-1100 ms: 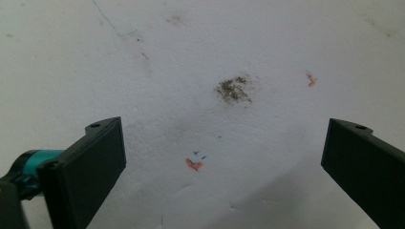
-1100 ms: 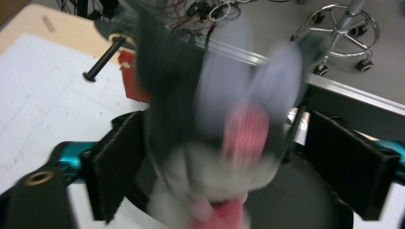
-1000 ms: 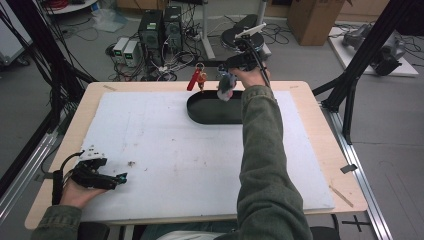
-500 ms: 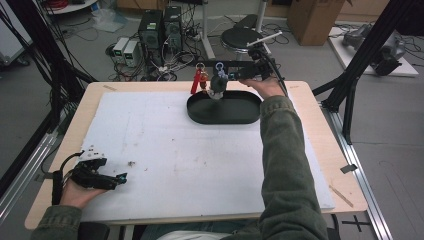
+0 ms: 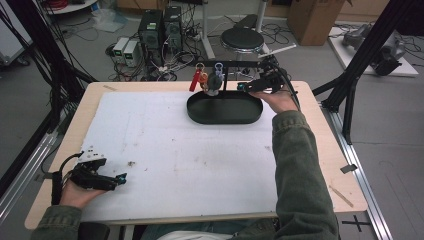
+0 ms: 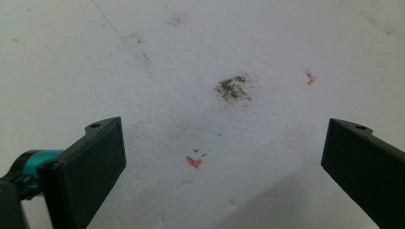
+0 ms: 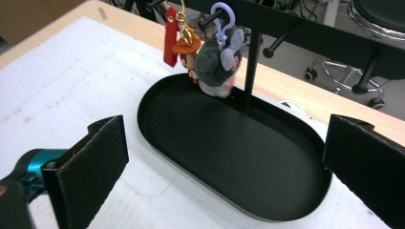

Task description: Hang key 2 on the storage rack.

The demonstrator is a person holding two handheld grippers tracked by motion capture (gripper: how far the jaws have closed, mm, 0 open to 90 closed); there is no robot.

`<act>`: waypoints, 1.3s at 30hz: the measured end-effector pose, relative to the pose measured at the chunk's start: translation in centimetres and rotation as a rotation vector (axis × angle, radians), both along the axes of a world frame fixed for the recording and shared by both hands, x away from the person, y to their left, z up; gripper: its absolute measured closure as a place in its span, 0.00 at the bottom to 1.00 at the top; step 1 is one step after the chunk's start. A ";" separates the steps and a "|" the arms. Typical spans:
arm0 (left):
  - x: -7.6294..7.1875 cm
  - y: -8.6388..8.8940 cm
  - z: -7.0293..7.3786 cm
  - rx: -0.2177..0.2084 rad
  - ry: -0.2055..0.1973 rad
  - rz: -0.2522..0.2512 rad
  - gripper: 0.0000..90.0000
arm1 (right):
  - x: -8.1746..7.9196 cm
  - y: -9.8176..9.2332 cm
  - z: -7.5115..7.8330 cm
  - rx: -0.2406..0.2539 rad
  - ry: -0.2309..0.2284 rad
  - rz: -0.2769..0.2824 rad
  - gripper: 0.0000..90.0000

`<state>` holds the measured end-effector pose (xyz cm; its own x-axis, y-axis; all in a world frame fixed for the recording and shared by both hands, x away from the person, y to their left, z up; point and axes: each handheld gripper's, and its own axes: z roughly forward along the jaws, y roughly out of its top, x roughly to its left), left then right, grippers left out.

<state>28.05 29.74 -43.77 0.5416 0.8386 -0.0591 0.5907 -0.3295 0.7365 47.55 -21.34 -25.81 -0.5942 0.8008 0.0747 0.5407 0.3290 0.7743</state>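
A black oval tray (image 5: 225,120) (image 7: 229,157) sits at the far middle of the table, with a black peg rack (image 5: 240,63) (image 7: 296,24) standing over it. On the rack's left pegs hang a red tag (image 5: 195,80) (image 7: 170,36), a small orange-hatted figure (image 7: 187,47) and a grey plush (image 5: 216,81) (image 7: 220,64) on a lilac clip. My right gripper (image 5: 242,87) (image 7: 227,123) hovers at the tray's right end, apart from the plush. Its jaws have just been opening and stand open with nothing between them. My left gripper (image 5: 121,179) (image 6: 223,128) rests open over the white mat (image 5: 190,160) at the front left.
The mat shows a dark smudge (image 6: 232,88) and small coloured marks. Beyond the table's far edge are a round stool (image 5: 242,39), computer boxes (image 5: 152,27) with cables and a cardboard box (image 5: 312,12). Black frame posts stand at both sides.
My right gripper let go of the grey plush, which now hangs on the rack, and drew away to the right along the tray. The left gripper kept still.
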 end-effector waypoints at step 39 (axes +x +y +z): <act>0.0 0.1 0.0 0.004 0.001 0.003 0.02 | -6.6 -2.3 -4.6 0.000 -0.046 0.022 0.01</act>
<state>28.08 29.84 -43.78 0.5390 0.8405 -0.0561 0.5925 -0.3310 0.7344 40.91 -23.67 -30.42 -0.6142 0.7878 0.0463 0.4970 0.3405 0.7982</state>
